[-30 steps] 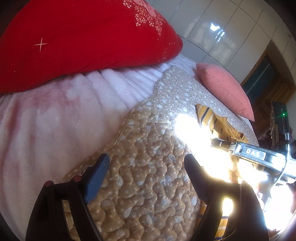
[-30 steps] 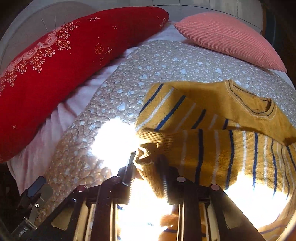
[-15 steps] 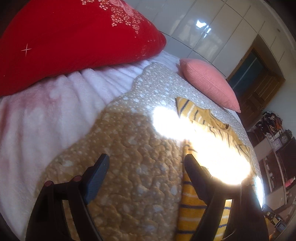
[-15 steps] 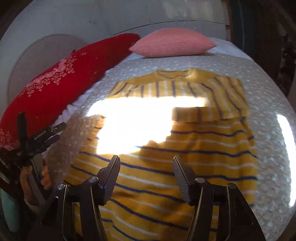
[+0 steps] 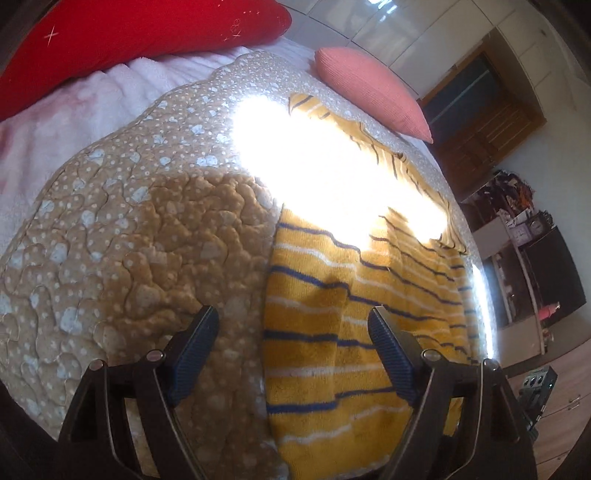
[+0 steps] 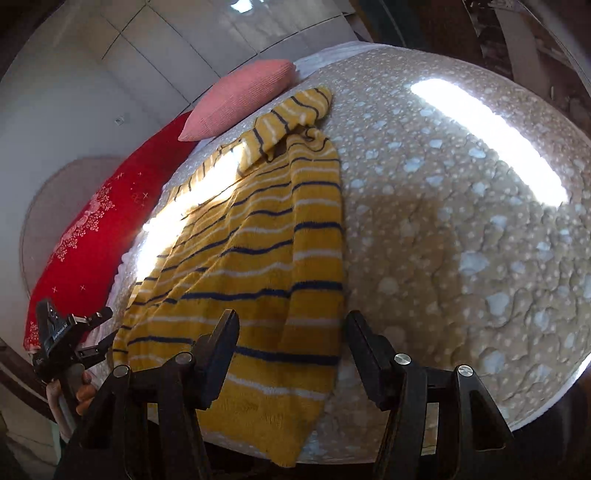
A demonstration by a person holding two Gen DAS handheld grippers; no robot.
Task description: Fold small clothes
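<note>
Nearest in the left wrist view, the left tongs (image 5: 291, 332) are standing wide apart with nothing between them, hovering over the near edge of the bed where the left hem corner of the yellow striped sweater (image 5: 325, 314) is lying. One blue-padded finger is sitting over the quilt (image 5: 122, 229), the other over the knit.

In the right wrist view, the right tongs (image 6: 291, 343) are likewise gaping wide and holding nothing, hanging above the sweater's (image 6: 266, 258) right hem corner. The left tongs (image 6: 92, 332) are also showing there at the lower left, gripped by a hand (image 6: 74, 391).

The sweater is lying flat on the tan, white-spotted quilt (image 6: 461, 221), running away from the near edge toward the head of the bed, with its sleeves appearing folded in across the chest. A bright patch of sunlight is washing out the middle of the garment.

Beyond the collar, a pink pillow (image 5: 373, 88) is resting on the bed, just past the sweater. To the left, a large red pillow (image 5: 129, 33) is lying on a pale pink fleece blanket (image 5: 92, 107).
</note>
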